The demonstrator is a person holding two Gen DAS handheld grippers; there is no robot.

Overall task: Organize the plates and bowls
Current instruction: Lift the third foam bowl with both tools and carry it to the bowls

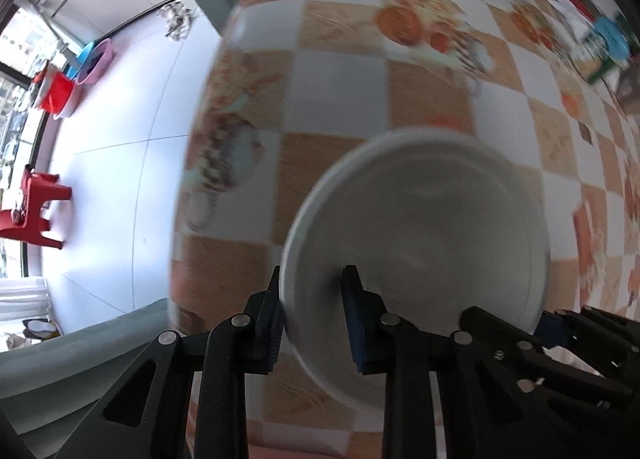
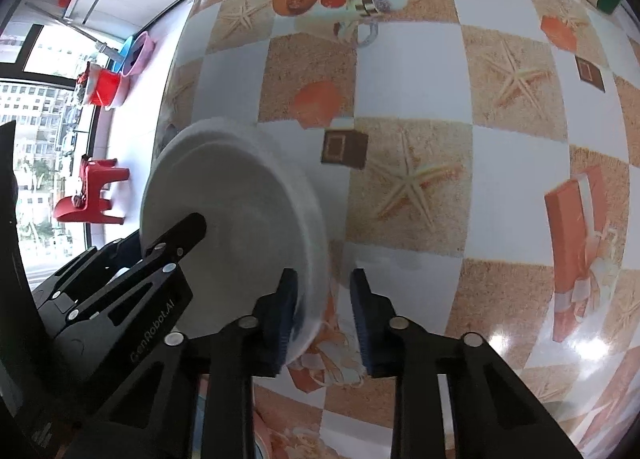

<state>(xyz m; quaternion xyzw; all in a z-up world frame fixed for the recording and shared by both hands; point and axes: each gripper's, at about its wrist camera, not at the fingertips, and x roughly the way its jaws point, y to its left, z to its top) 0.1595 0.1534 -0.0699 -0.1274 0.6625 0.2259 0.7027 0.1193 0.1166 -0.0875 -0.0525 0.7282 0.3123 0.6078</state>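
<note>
A white bowl (image 1: 420,219) stands on the checkered tablecloth (image 1: 340,99) near the table's left edge. My left gripper (image 1: 312,299) points straight down over the bowl's left rim. One pad is outside the wall and one inside, shut on it. In the left wrist view my right gripper (image 1: 520,323) grips the opposite rim. In the right wrist view the bowl (image 2: 240,211) is blurred, and my right gripper (image 2: 322,299) has its jaws drawn narrow around the rim, with the left pad on the inner wall. The left gripper (image 2: 160,235) holds the far side.
The tablecloth (image 2: 420,79) runs wide to the right and back. The table edge lies just left of the bowl, with tiled floor below. A red stool (image 2: 92,195) and coloured basins (image 2: 104,91) stand by the window. A blue-green object (image 1: 608,43) sits far right.
</note>
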